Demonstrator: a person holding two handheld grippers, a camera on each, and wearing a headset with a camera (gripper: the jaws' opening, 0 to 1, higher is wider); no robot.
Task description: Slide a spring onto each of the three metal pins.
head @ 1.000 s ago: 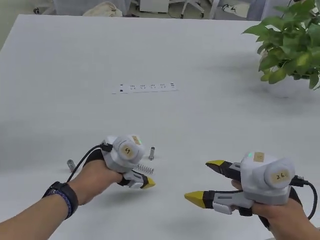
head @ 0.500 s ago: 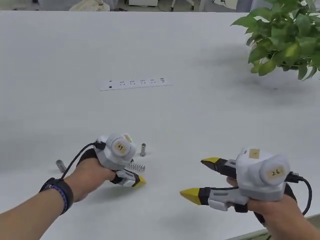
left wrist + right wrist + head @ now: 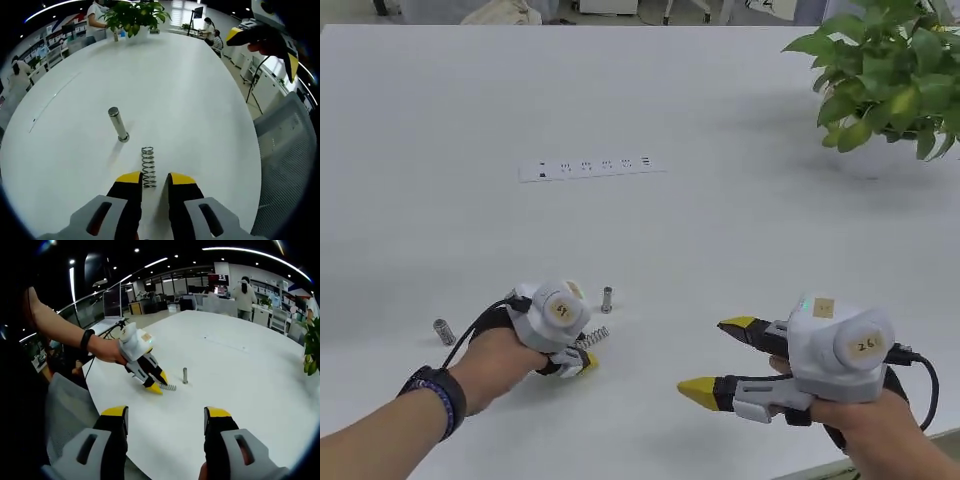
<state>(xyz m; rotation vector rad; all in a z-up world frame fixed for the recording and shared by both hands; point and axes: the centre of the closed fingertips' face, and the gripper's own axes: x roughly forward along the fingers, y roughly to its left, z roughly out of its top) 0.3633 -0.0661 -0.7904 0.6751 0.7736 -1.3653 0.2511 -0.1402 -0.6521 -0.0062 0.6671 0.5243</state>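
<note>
The left claw [image 3: 155,178] is narrowly parted and straddles the near end of the spring [image 3: 147,165]. A sliver of gap shows beside the coils, so I judge it not yet pinched. The spring lies flat on the counter [image 3: 720,230] and points away toward 12 o'clock in the left gripper view.

It looks light, thin-wired and springy. It would likely roll, flick out of a hard squeeze, or buckle if crushed across the coils. The better hold is a gentle pinch across the body near this close end, which leaves the far end free and open for threading.

At 11 o'clock from the spring, just beyond it, a metal pin [image 3: 118,124] stands upright on its small base. It is bare, stiff and smooth, and narrow-footed, so a sideways knock may tip it. The spring should go on from above, along the pin's axis.

In the head view a small grey piece [image 3: 443,331] sits at 9 o'clock from the left claw. I cannot tell whether it is a pin already carrying a spring.

The right claw [image 3: 718,357] is at 3 o'clock, well apart, spread wide and holding nothing. It could steady the pin's base.

A power strip [image 3: 592,167] lies far off at 12 o'clock, and a plant [image 3: 890,80] is at 2 o'clock.
</note>
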